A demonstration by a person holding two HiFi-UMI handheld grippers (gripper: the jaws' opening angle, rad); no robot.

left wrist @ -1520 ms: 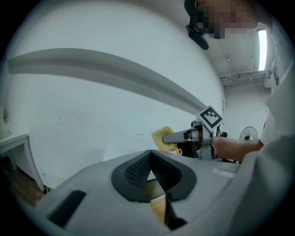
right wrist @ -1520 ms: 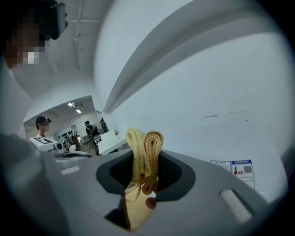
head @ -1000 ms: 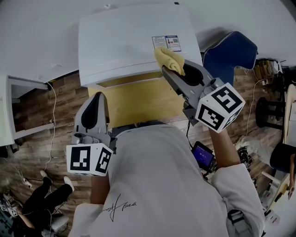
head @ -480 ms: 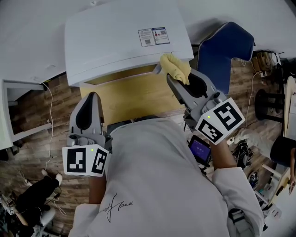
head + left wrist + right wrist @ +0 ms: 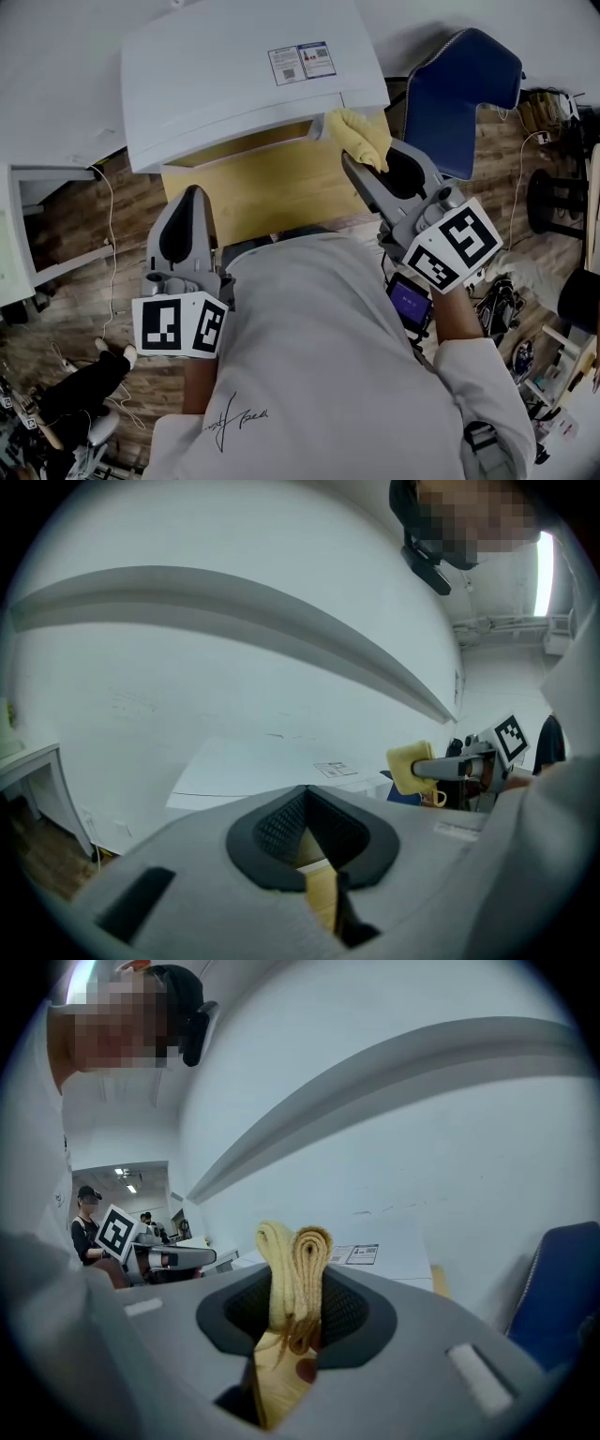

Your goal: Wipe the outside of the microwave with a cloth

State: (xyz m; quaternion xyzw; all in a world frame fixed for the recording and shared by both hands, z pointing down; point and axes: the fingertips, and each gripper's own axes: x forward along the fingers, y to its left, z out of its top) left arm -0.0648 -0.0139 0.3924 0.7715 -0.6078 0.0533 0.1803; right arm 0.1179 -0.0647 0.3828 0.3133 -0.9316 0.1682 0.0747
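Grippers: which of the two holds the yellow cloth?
The right gripper, shut on the yellow cloth; the left gripper is shut and empty.

White short-sleeved T-shirt (image 5: pixel 328 375), small black handwritten script (image 5: pixel 242 417) on its left side, grey left gripper (image 5: pixel 194 193) and grey right gripper (image 5: pixel 350 159) with black-lined jaws, each carrying a white cube (image 5: pixel 180 325) of black square markers

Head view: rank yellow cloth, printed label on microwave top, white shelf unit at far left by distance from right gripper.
1. Yellow folded cloth: clamped in the fingers of the right gripper.
2. Printed label: on the white microwave top, up-left.
3. White shelf unit: far left edge.
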